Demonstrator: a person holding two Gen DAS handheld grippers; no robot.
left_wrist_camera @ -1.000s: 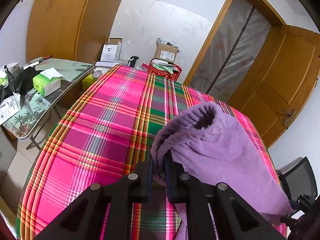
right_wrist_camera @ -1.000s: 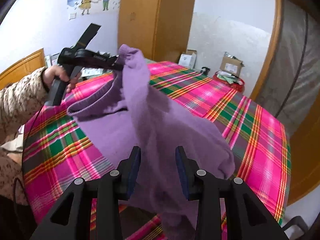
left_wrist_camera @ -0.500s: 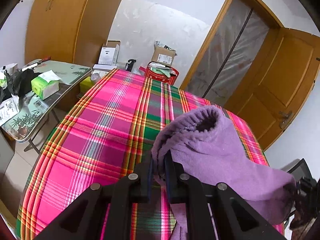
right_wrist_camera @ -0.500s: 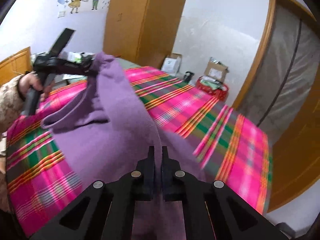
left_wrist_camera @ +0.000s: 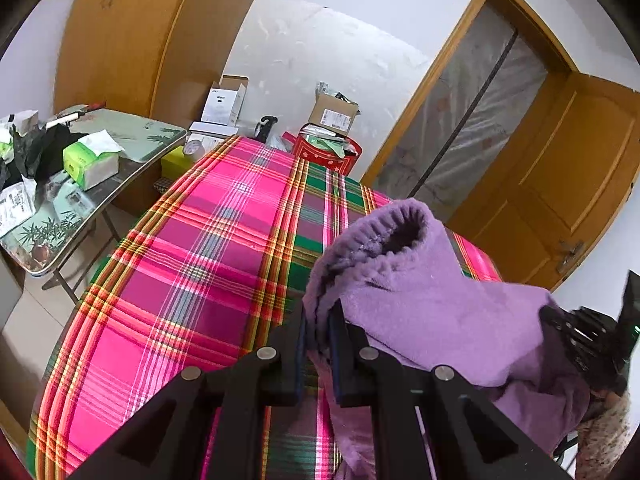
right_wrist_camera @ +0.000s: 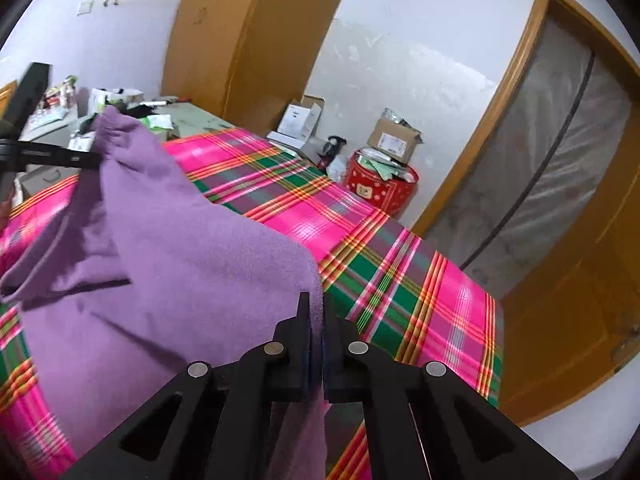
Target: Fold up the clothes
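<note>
Right wrist: right tool [right_wrist_camera: 316, 320] pinches purple garment [right_wrist_camera: 180, 264]; left tool [left_wrist_camera: 318, 330] seemingly too.

Tissue box [left_wrist_camera: 94, 160], cardboard box [left_wrist_camera: 334, 114], red tin [right_wrist_camera: 382, 186].

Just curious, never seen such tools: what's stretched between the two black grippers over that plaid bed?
A purple fleece garment spans them: the right gripper pinches one edge, the left gripper another. The right wrist view shows the whole stretch.

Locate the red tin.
Red tin stands on the floor past the plaid bed's far end, upper centre in both views, under a cardboard box.
</note>
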